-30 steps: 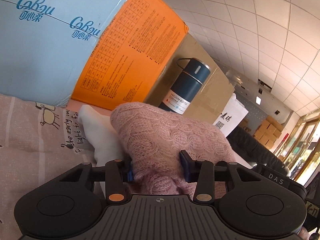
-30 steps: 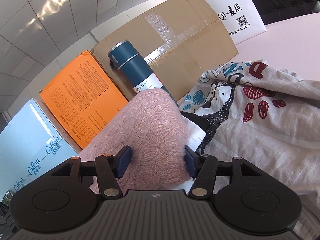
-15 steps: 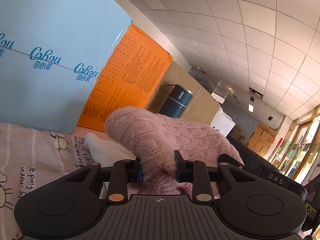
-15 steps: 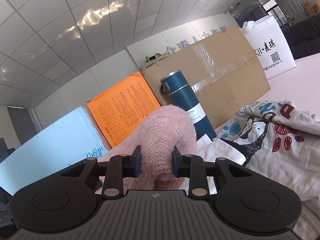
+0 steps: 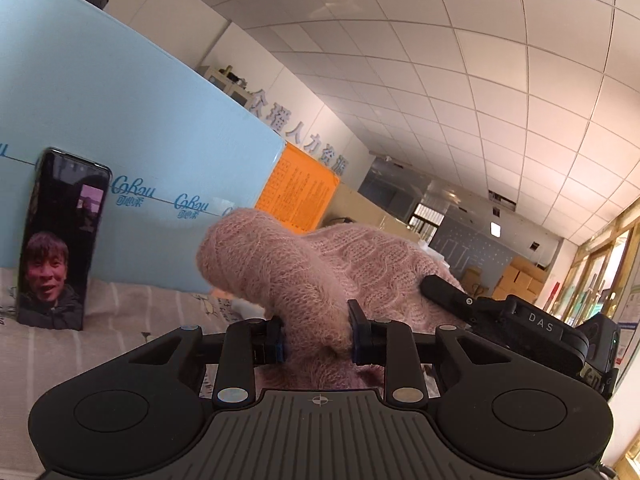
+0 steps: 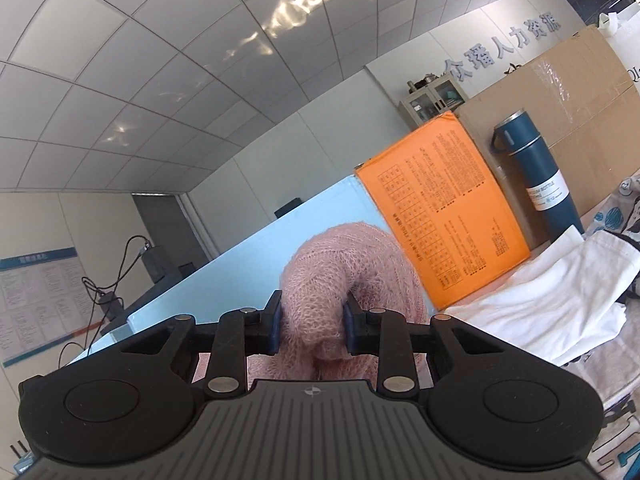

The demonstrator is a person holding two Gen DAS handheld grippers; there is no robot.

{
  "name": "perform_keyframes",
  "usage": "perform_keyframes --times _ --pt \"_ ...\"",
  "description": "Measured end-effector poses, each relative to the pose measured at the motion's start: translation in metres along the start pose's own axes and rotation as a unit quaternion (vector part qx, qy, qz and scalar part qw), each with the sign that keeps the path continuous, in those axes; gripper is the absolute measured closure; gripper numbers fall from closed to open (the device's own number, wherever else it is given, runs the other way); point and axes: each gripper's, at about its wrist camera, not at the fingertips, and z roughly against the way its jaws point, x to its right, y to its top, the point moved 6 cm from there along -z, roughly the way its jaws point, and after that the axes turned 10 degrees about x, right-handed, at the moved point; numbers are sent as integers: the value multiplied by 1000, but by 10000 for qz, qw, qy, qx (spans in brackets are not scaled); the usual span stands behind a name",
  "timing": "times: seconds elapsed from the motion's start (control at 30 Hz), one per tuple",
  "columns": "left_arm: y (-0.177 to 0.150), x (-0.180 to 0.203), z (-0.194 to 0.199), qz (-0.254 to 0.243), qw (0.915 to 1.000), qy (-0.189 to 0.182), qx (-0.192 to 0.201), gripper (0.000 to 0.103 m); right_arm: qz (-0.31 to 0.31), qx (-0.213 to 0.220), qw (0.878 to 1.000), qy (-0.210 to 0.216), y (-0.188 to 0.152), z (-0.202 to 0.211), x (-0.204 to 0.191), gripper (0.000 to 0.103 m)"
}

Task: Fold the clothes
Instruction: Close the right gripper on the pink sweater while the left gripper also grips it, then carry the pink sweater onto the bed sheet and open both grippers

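While both grippers squeeze it, the fluffy pink knitted sweater (image 5: 360,264) hangs up in the air in front of the boxes. Behind it stands a big light blue cardboard box (image 5: 120,148) with blue writing. Next to that is a bright orange cardboard box (image 6: 444,216) with small black print, and then a plain brown cardboard box (image 6: 576,100) with clear tape. A striped beige cloth with little cartoon drawings (image 5: 132,308) lies spread out low down in the left view. A white cloth (image 6: 540,304) lies crumpled in front of the orange box. A tall dark blue metal bottle (image 6: 536,176) with a white label stands upright against the brown box. A black phone (image 5: 60,240) leans on the blue box, and its screen is lit. The left gripper (image 5: 316,336) is pinching a thick roll of the pink sweater between its blue pads. The right gripper (image 6: 312,328) is pinching another bunch of the same sweater. Both had just been closing in on the wool.
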Motion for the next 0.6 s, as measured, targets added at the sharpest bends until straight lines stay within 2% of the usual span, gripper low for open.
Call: perform_keyframes --times 0.27,0.43,0.53,0.6 --pt "15 -17 104 -415 9962 761 -43 77 -16 -1065 9915 752 -64 -5 -77 77" --pt "32 -14 166 -750 9879 1344 -163 77 -58 -1677 9795 1115 -101 -2 -120 77" --pt "37 -11 190 -1008 9813 1599 -354 77 -95 -2101 9699 1227 -125 1 -141 77" --pt "32 -18 195 -939 9795 1715 -485 77 6 -2312 9651 1229 -138 5 -151 77"
